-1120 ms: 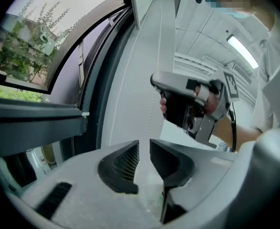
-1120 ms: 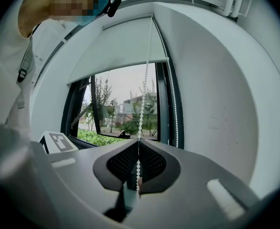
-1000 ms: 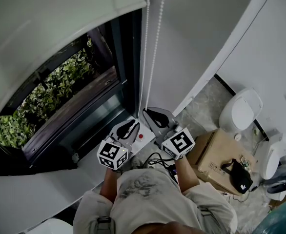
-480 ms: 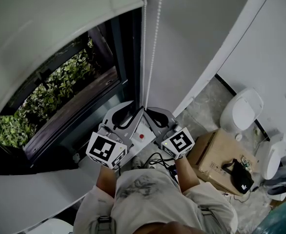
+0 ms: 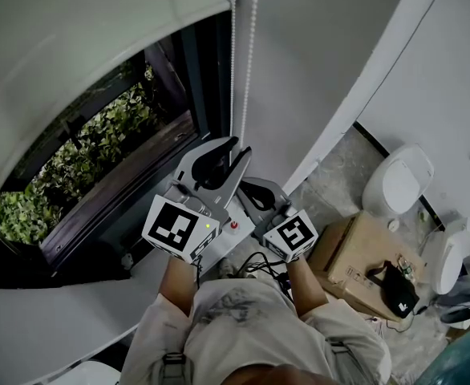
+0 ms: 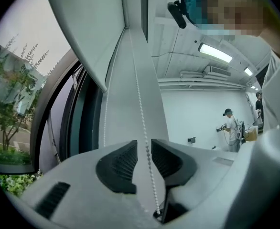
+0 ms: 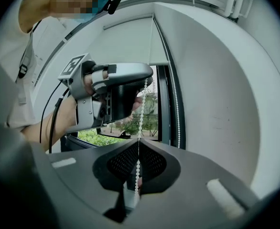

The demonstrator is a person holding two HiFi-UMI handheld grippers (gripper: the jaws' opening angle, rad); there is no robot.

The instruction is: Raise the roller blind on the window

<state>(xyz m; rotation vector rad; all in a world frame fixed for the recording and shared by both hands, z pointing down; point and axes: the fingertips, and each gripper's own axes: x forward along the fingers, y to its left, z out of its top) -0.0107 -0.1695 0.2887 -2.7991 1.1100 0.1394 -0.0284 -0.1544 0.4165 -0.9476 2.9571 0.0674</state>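
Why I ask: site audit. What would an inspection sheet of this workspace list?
Surface: white sill, nothing seen on its visible part.
Job's things: blind partly raised; bead chain hangs at its right edge.
Clutter: cardboard box on the floor, black bag on it.
Grippers: left gripper open, jaws have just been opening, chain between them ungripped; right gripper shut on chain, lower down.
Cables: black cable trailing from the grippers.
Surroundings: greenery outside; another person across the room.

our left gripper (image 5: 233,149) sits at mid-frame, just above our right gripper (image 5: 243,187); its jaws have just been opening and stand apart around the bead chain (image 6: 141,123). the right gripper's jaws pinch that chain. both forearms reach up from bottom centre.
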